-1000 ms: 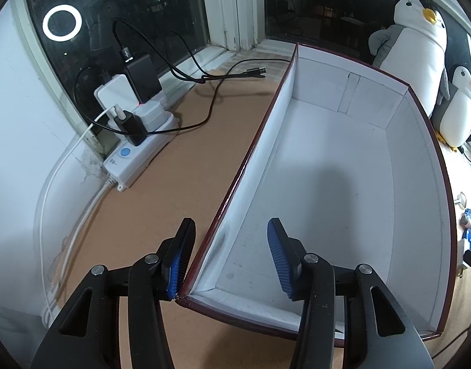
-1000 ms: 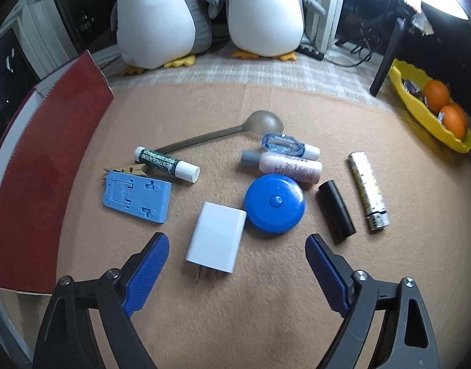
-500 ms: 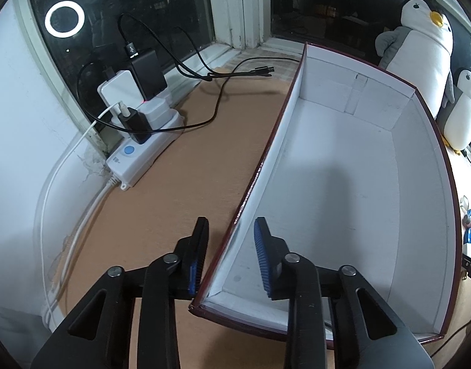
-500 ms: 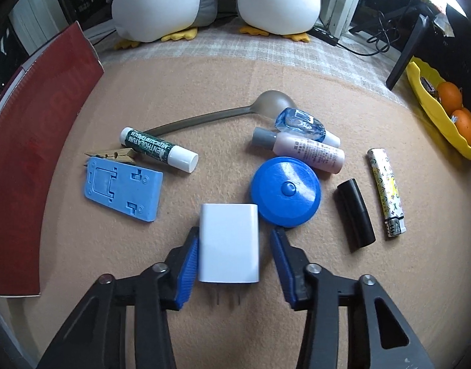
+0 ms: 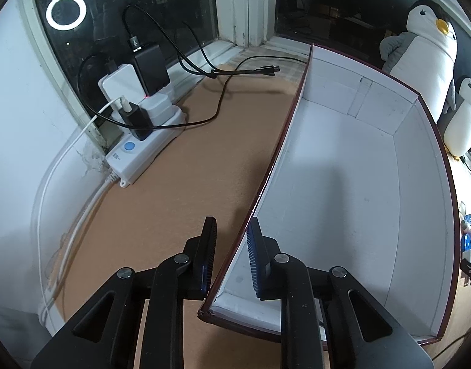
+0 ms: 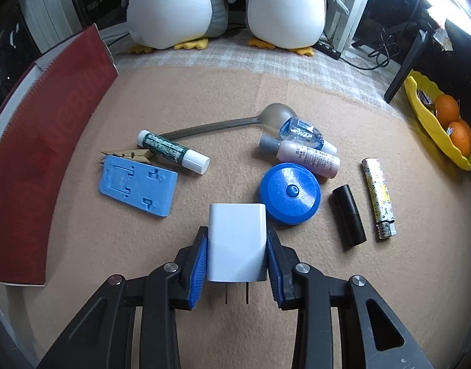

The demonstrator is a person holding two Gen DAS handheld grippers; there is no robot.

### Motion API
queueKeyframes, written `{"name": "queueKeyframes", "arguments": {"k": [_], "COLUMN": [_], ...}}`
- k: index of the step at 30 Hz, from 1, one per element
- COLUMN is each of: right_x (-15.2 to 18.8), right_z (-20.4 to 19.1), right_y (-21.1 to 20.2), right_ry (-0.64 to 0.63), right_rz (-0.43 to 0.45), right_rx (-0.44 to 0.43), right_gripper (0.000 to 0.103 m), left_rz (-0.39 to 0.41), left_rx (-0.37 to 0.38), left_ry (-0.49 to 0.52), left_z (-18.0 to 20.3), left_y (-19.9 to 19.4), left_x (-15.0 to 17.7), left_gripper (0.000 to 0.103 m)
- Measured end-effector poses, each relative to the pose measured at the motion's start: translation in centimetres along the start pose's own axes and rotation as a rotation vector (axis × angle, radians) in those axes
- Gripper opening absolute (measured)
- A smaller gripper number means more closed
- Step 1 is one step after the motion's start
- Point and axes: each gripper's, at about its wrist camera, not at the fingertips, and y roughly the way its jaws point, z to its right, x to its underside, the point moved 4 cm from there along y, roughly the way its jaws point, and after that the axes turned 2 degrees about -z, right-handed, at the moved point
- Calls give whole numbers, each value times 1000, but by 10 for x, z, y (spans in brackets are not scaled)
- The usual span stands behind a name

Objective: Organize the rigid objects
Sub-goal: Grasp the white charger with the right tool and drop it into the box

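Taking the white charger (image 6: 237, 241) as the landmark, the scene runs as follows from left to right. Far to its left stands the red-walled box (image 6: 35, 166), its outer side facing the cluttered tan cloth (image 6: 204, 92). In the left wrist view the left gripper (image 5: 230, 259) straddles the box's near-left wall close to the corner: one pad outside, one inside the white interior (image 5: 343, 184). Its jaws have just been closing with that wall between them, yet a narrow gap shows on each side, so the pads do not visibly press on it. Beyond that wall, on the cloth, sits a white power strip (image 5: 143, 141) loaded with plugs and cables.

Nearer the charger, to its upper left, lies a blue plastic plate (image 6: 137, 186), with a wooden clothespin (image 6: 127, 154) and a green-and-white lip balm tube (image 6: 174, 151) just behind it. A grey spoon (image 6: 235, 121) stretches behind the charger.

The right gripper (image 6: 237, 264) pinches the charger by its two long sides, blue pads flat against the white body, prongs pointing back toward the camera. The charger lies on the cloth.

Touching the charger's upper right corner is a round blue tape measure (image 6: 290, 196). Behind that lie a small pink bottle (image 6: 303, 155) and a clear blue bottle (image 6: 303, 132). Further right are a black tube (image 6: 349, 218), then a patterned lighter (image 6: 378, 196). Far right, a yellow tray (image 6: 432, 129) holds oranges (image 6: 453, 120).
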Motion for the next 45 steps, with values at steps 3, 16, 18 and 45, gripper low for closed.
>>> {"name": "queueKeyframes", "arguments": {"k": [3,16,18,45], "right_x": [-5,-57,-60,-60], "right_z": [-8,-131,-158,-275], "right_y": [-18,-94,-97,-47], "right_ry": [-12,-222,-268,-470], "right_rz": [30,182,189,115], "right_rx": [-25,-221,-242,-242], "right_gripper": [32,32,32,52], "left_rz": [0,5,5,3], "left_rx": [5,34,36,50], "left_ry": [-2,-11,-12,-19], "left_z": [0,-2,-2,-4], "left_y": [1,2,3,4], "left_x": [-1,-1,-1,0], "left_gripper": [18,17,17,17]}}
